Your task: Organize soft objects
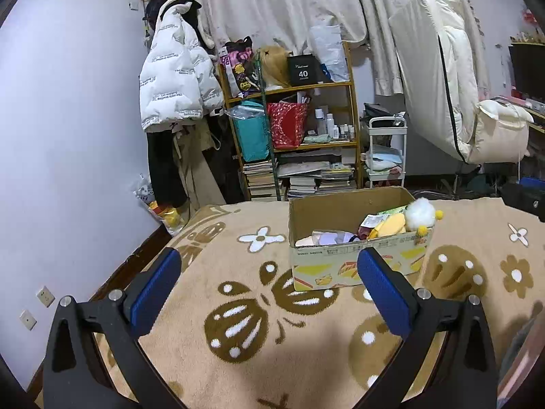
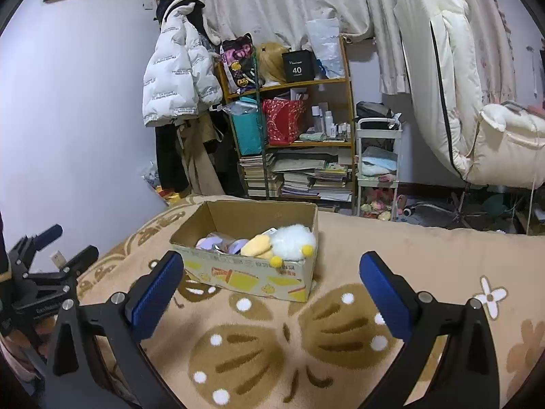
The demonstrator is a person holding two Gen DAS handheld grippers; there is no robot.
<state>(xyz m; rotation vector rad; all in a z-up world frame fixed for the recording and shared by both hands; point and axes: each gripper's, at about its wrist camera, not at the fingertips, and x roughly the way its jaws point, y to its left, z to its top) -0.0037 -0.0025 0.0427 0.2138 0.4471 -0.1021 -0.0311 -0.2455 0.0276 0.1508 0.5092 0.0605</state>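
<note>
Soft plush toys, a fluffy white one point(image 2: 293, 241) and a yellow one point(image 2: 258, 246), sit in an open cardboard box point(image 2: 245, 277) on a tan butterfly-print blanket point(image 2: 340, 334). Cluttered wooden shelf point(image 2: 293, 116) behind. Box's long side runs left-right. Left gripper point(image 1: 269, 288) and right gripper point(image 2: 271, 289) both hang spread wide, holding nothing.

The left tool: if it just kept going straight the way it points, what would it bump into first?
Probably the cardboard box on the blanket. The left tool is open and empty, aimed along the blanket at the box's left front. Depth is hard to judge; if angled lower, it could meet the blanket first.
</note>
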